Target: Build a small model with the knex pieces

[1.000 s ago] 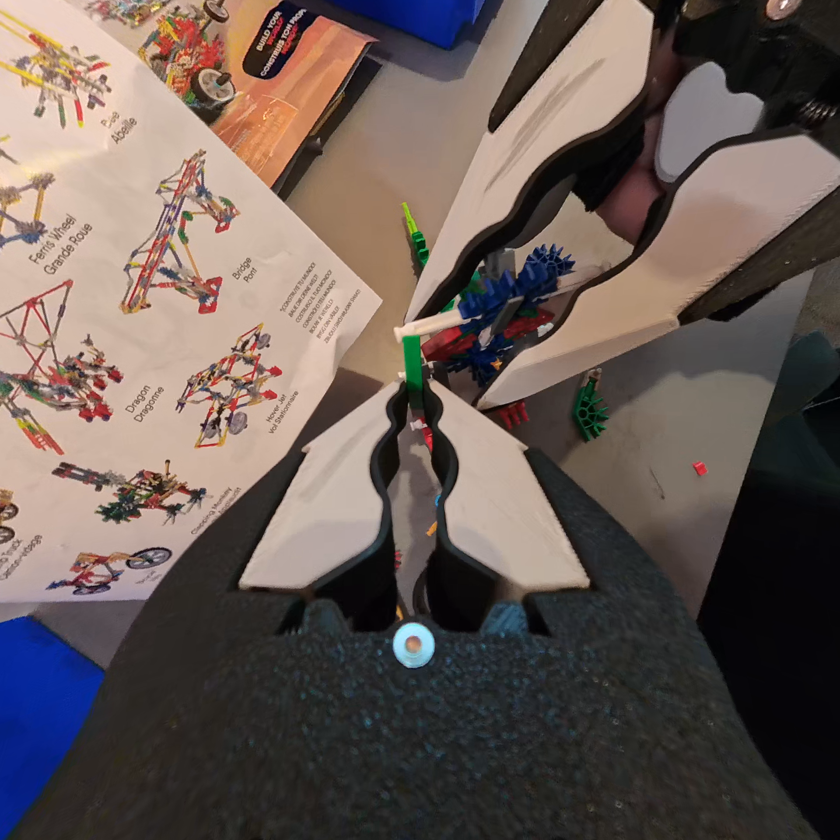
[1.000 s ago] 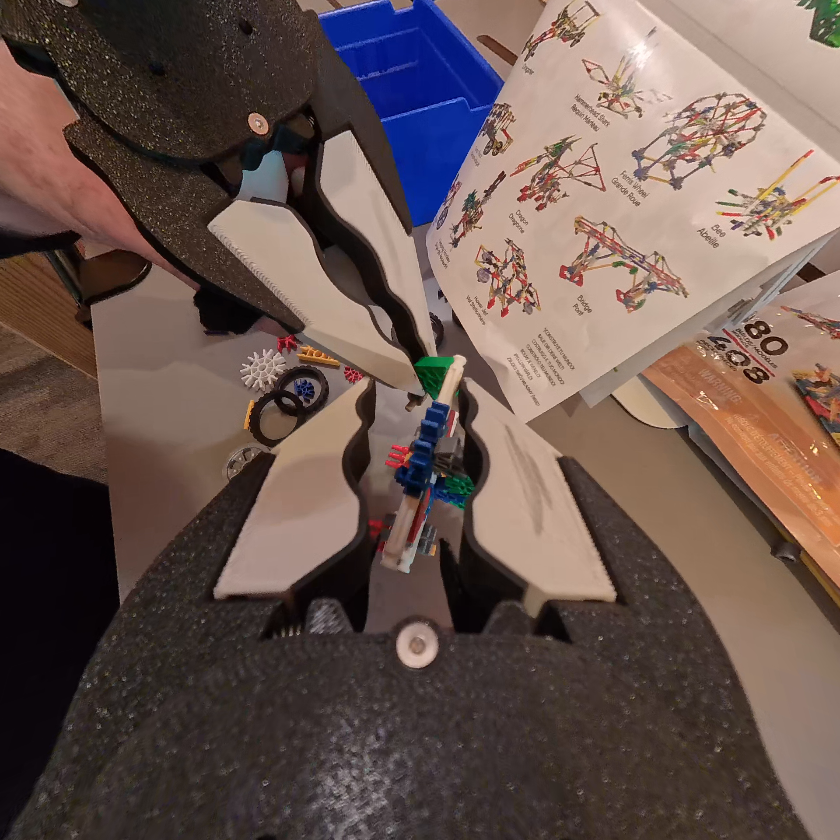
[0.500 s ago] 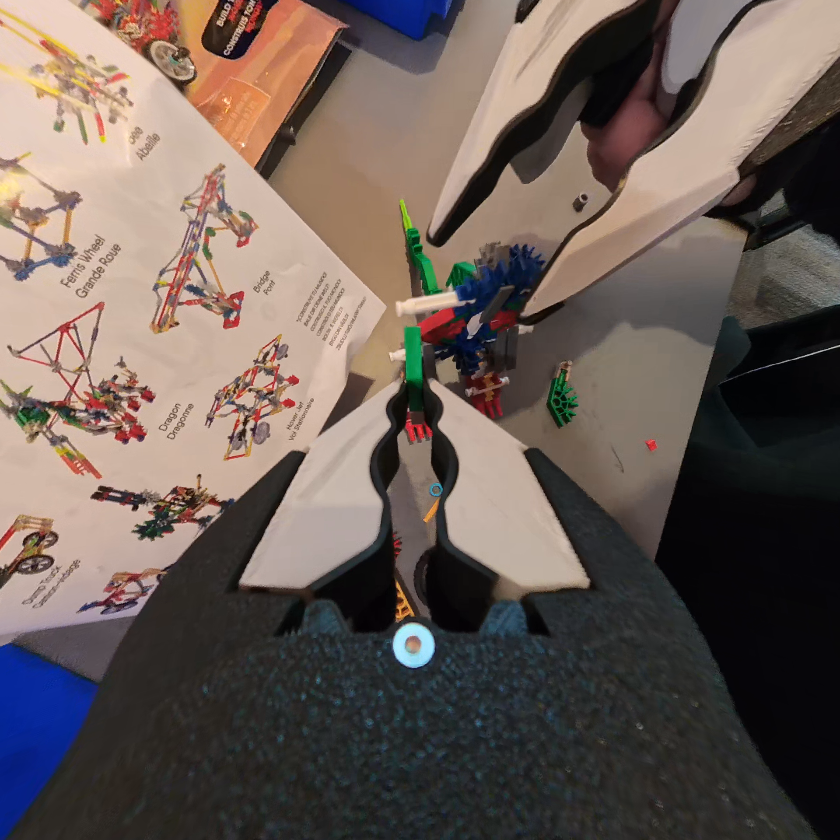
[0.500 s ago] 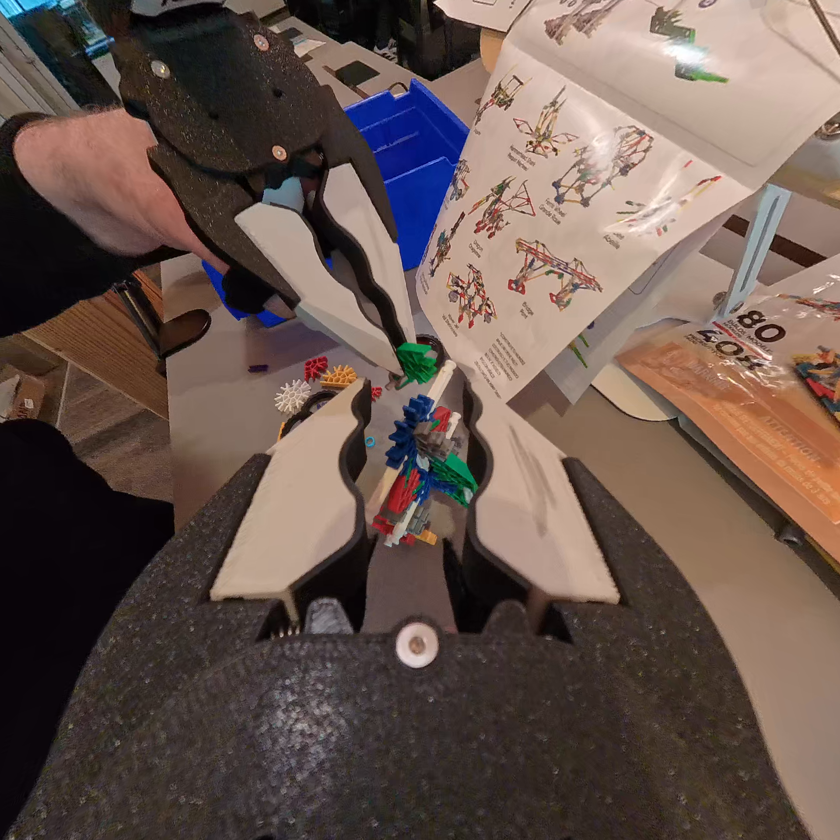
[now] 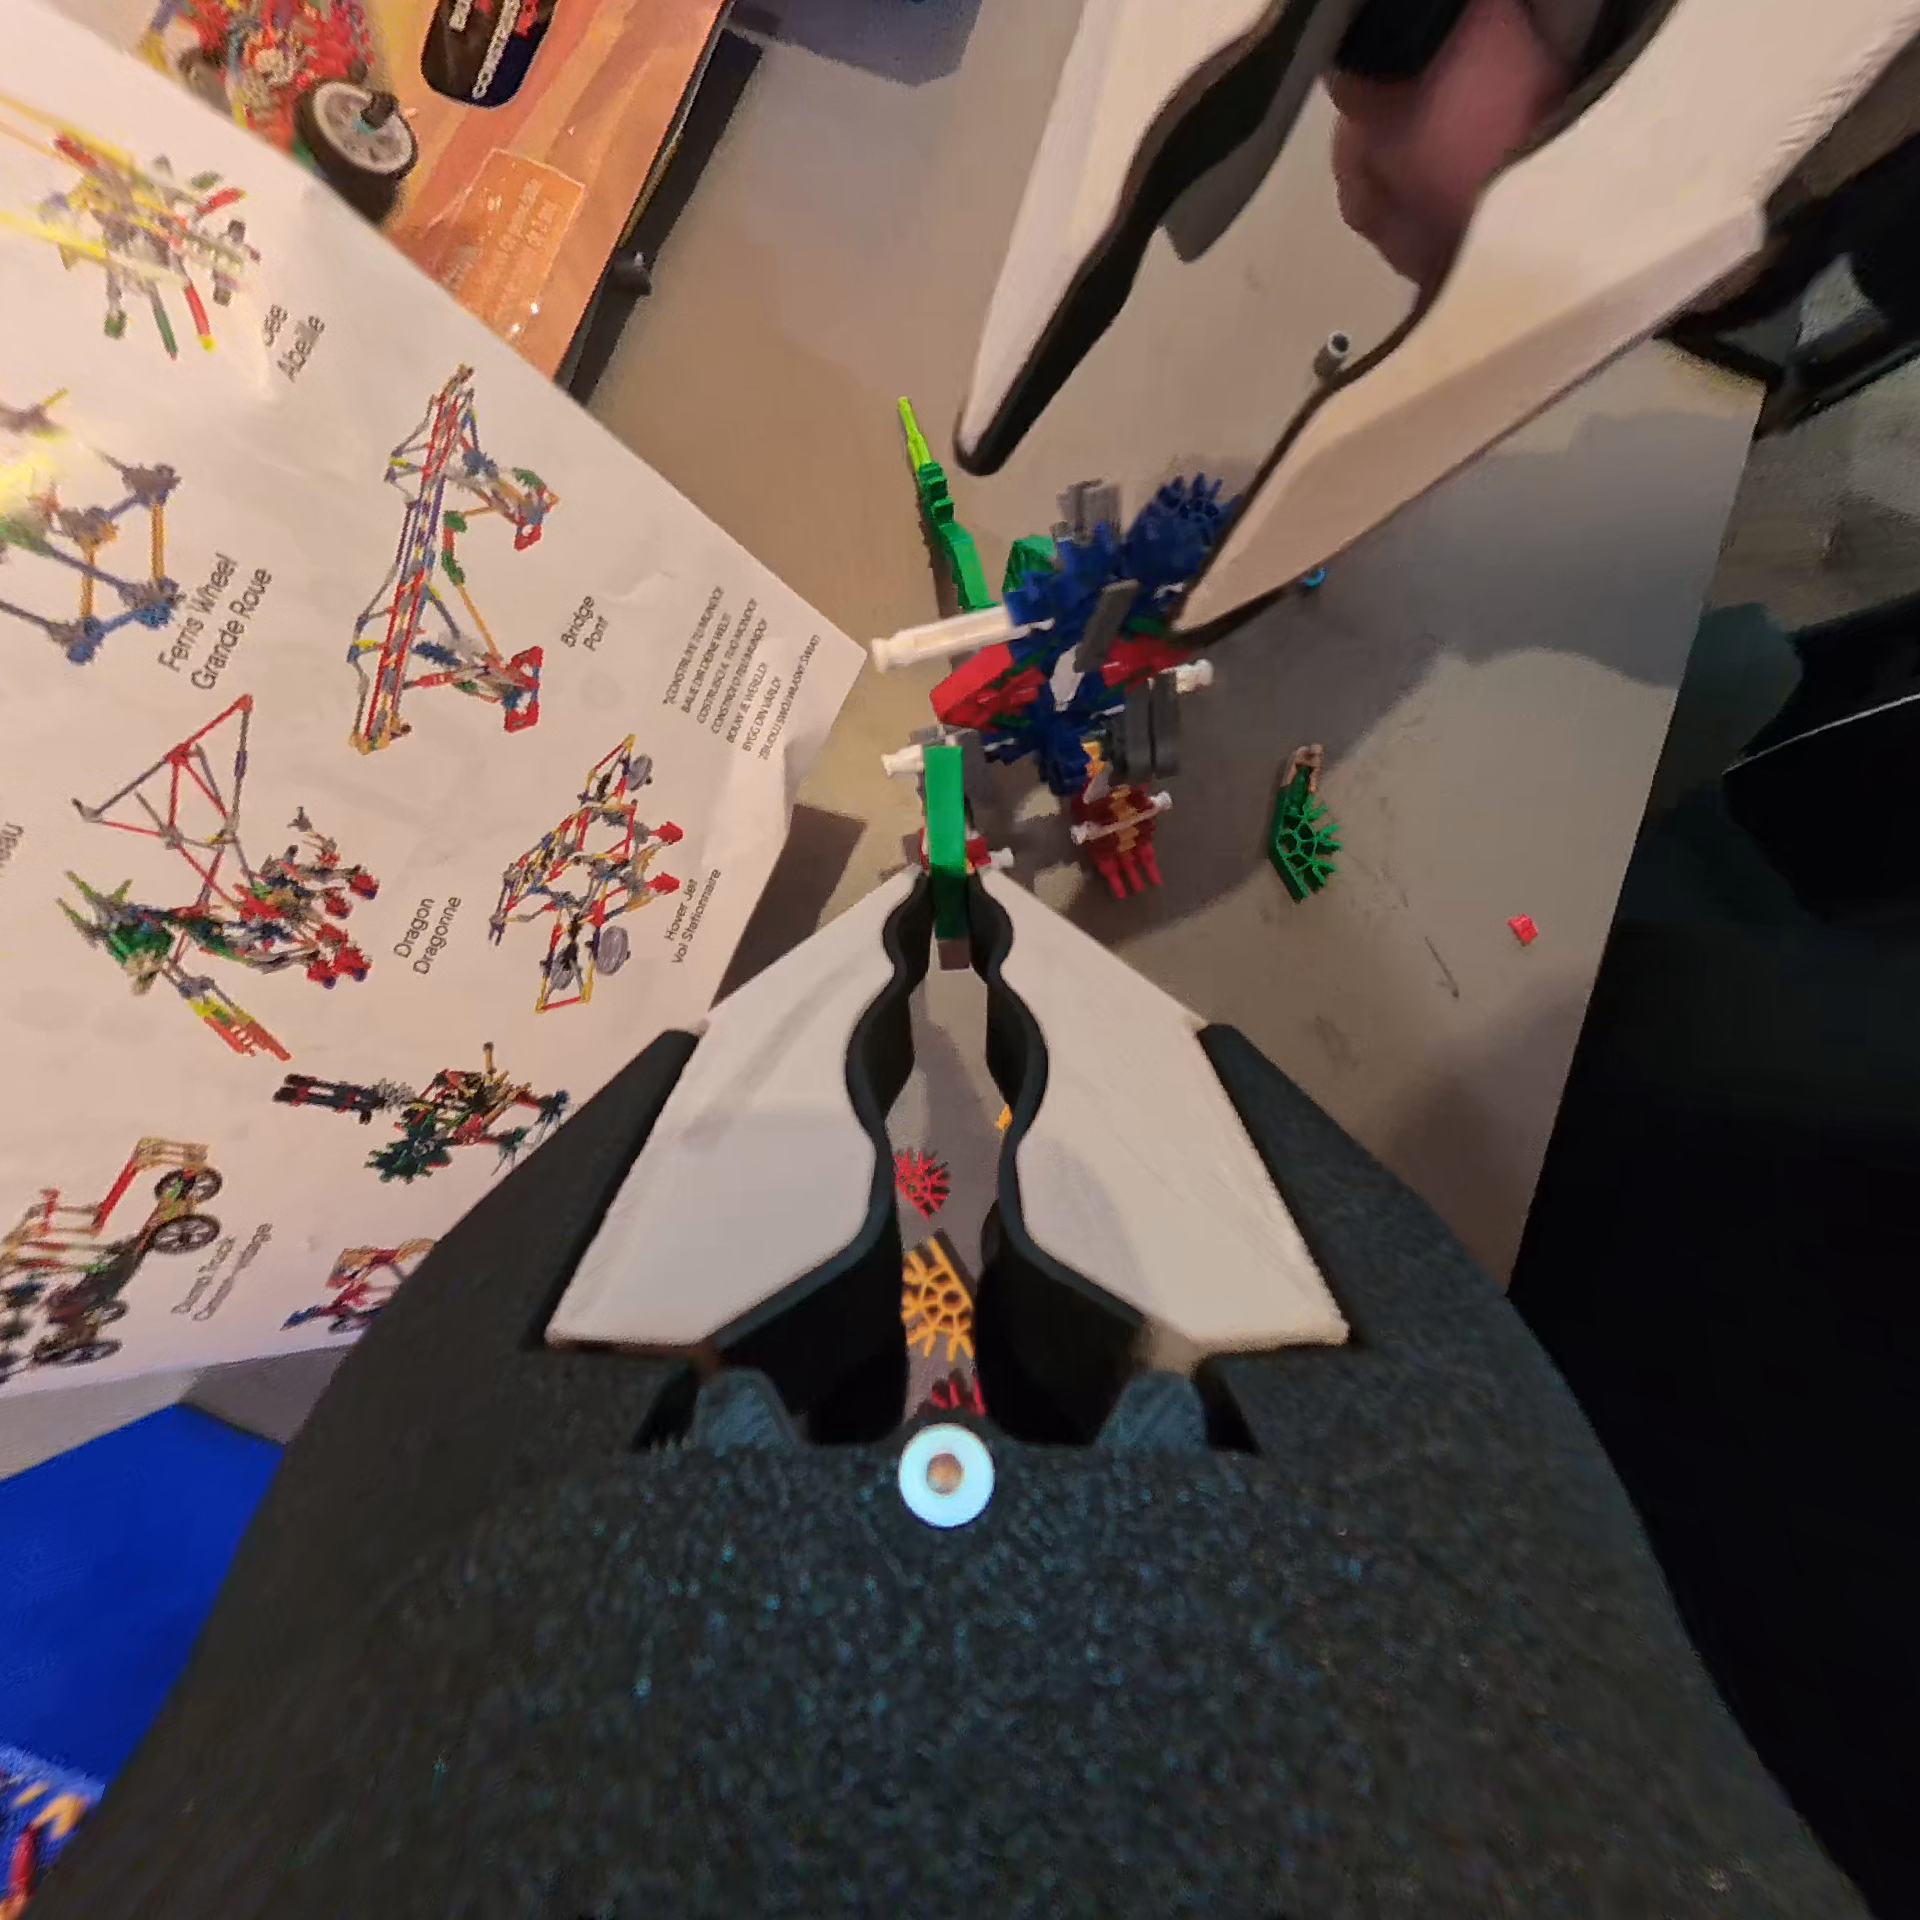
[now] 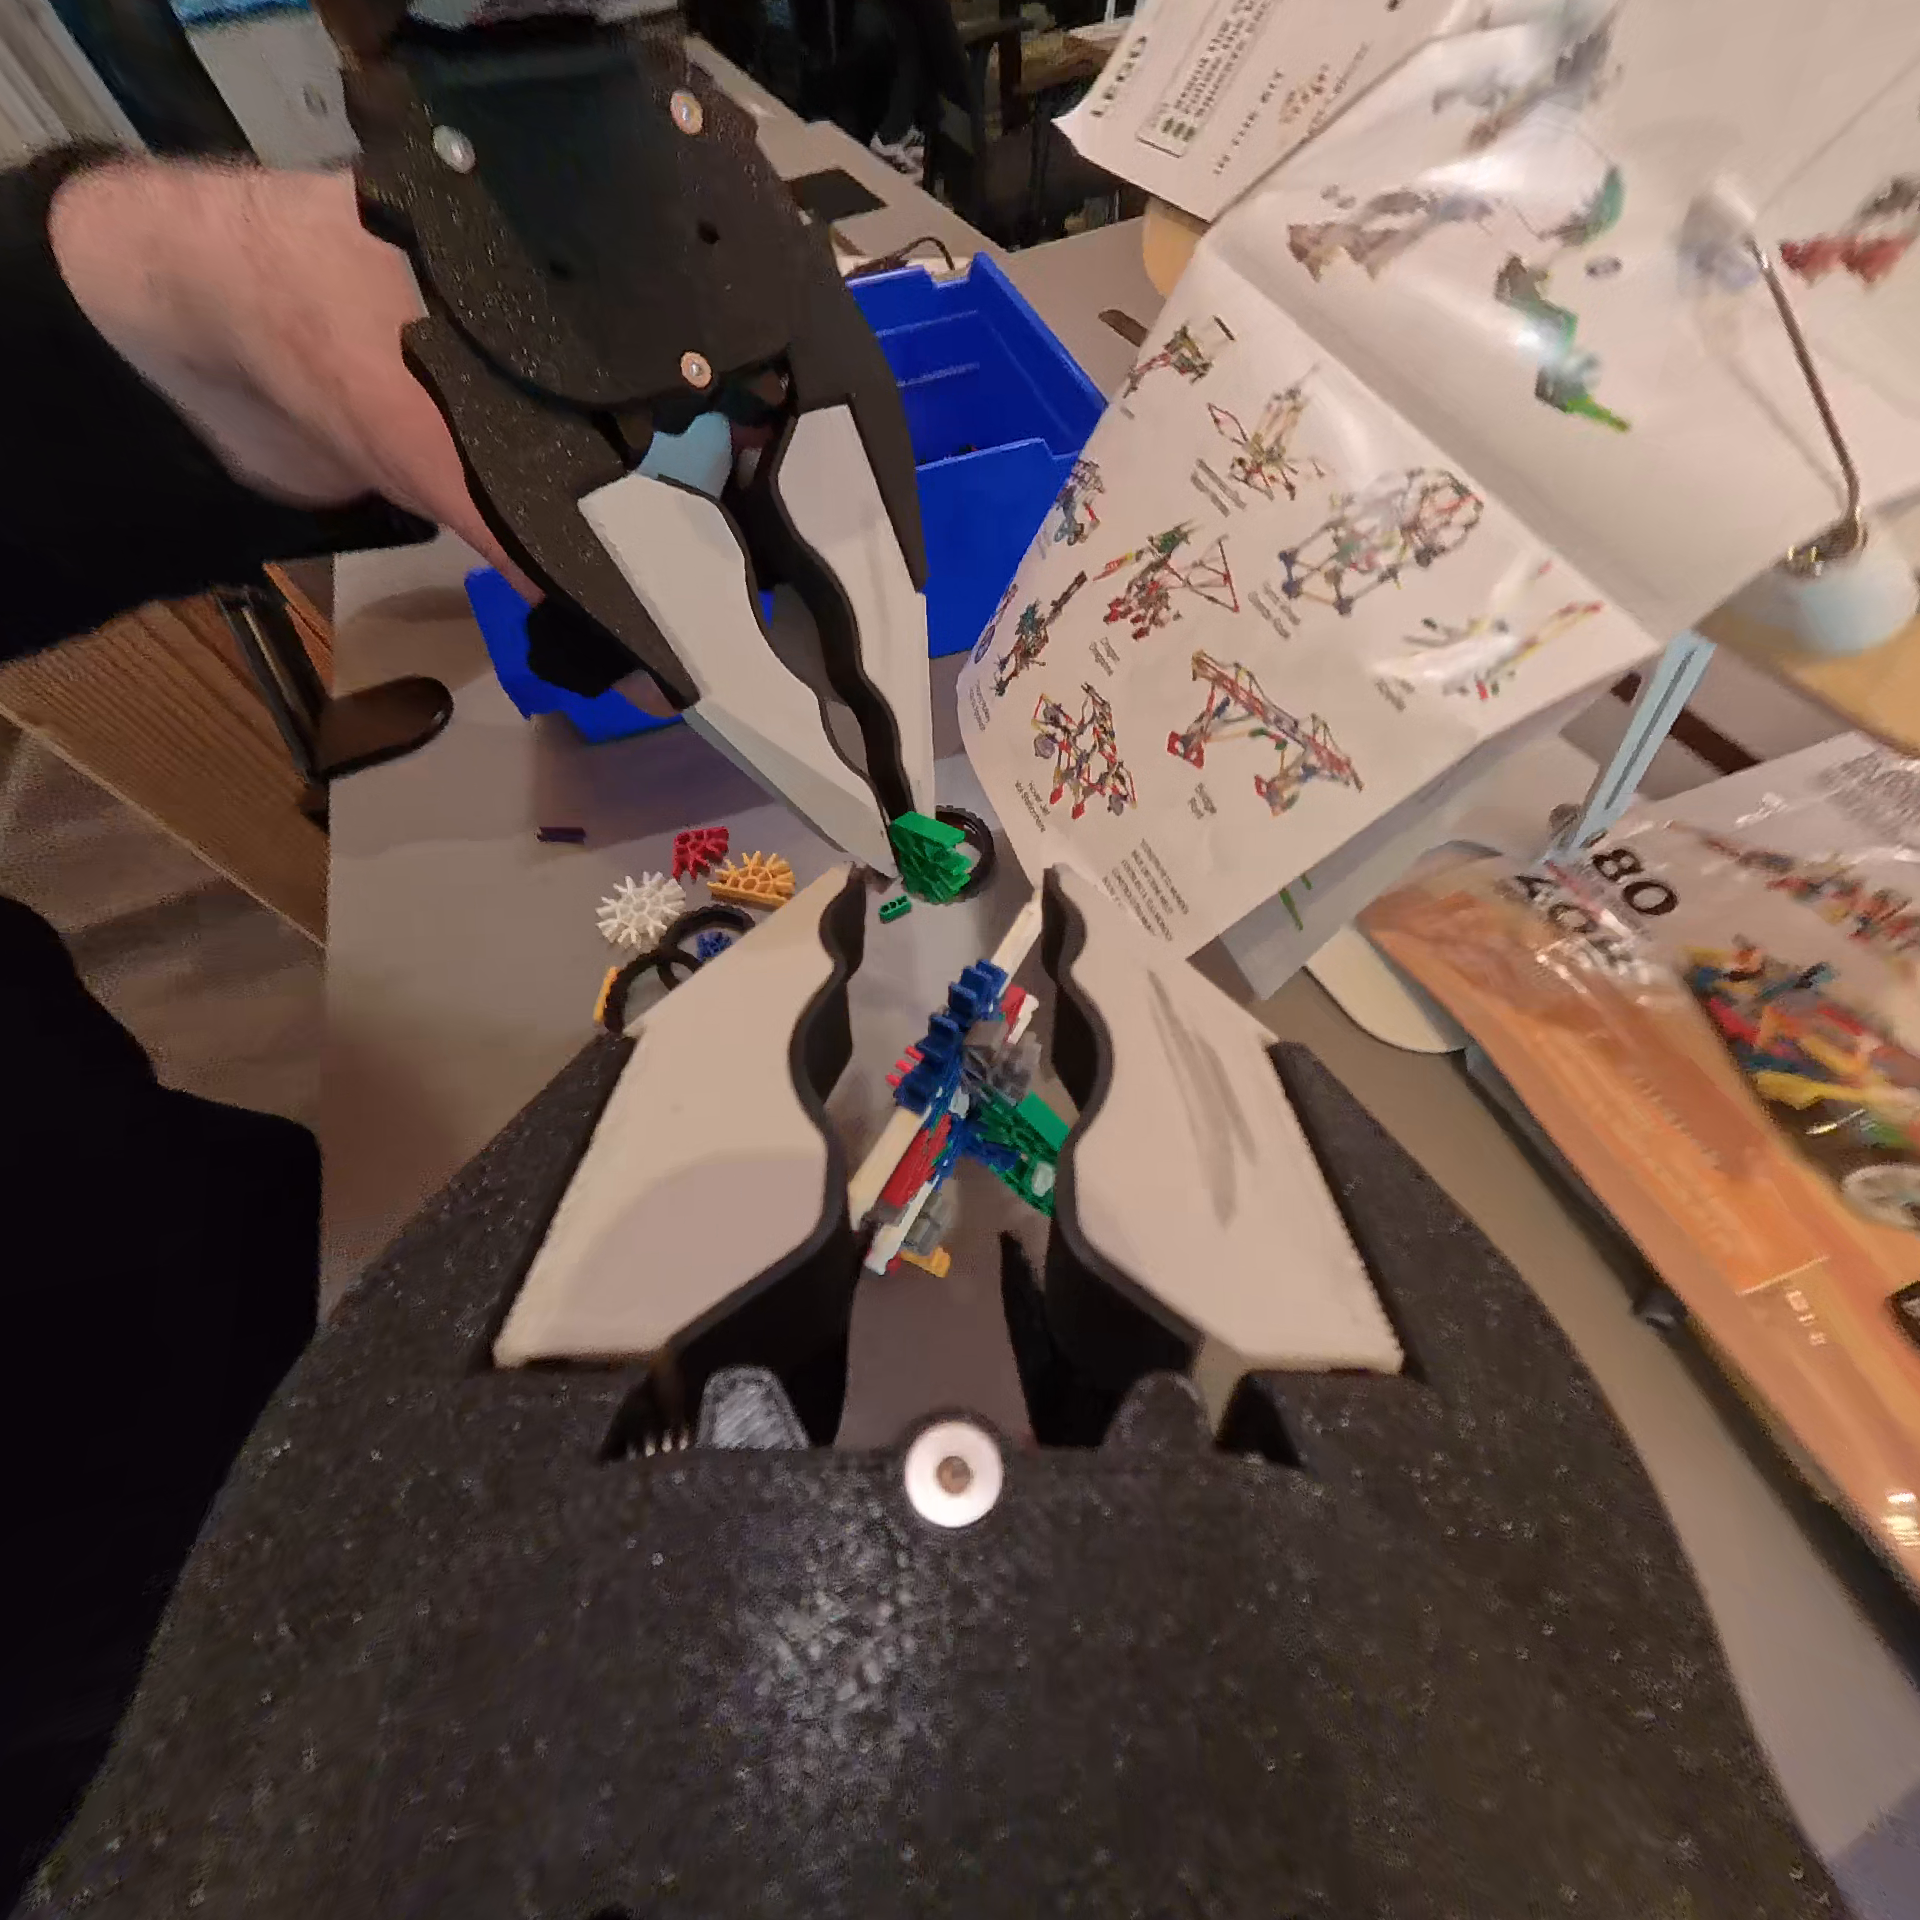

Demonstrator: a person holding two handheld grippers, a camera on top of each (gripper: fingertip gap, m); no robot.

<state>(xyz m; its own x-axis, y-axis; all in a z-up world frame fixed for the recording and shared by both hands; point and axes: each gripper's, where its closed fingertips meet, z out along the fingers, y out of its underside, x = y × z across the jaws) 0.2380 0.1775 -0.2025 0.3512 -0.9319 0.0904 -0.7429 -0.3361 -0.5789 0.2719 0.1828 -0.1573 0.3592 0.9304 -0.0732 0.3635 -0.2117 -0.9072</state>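
In the left wrist view, a blue bin (image 5: 94, 1579) is seen at 8 o'clock, and a white instruction sheet (image 5: 343, 727) printed with coloured model drawings is spread from 9 to 11 o'clock on the grey table (image 5: 1455, 1039). An orange printed box (image 5: 540, 177) is partly covered by the sheet at 11 o'clock. At the centre, the left gripper (image 5: 948, 894) is closed, its tips clamped on a green connector piece (image 5: 945, 831) that is seen edge-on. Just past it, toward 12 o'clock, a small assembled model (image 5: 1081, 665) of blue, red, grey and white parts rests on the table. A loose green fan-shaped piece (image 5: 1304, 831) lies near it at 2 o'clock, and a tiny red piece (image 5: 1522, 928) lies farther right.

In the right wrist view, loose white, red and yellow connectors (image 6: 717, 878) and black tyre rings (image 6: 675, 961) are scattered at 10 o'clock, just below the other gripper and its green piece. The right gripper (image 6: 951, 894) is held with its fingers apart, nothing being gripped; the model is seen on the table through the gap between them. Whether a finger touches it cannot be told. The sheet is seen propped up at 1 o'clock.
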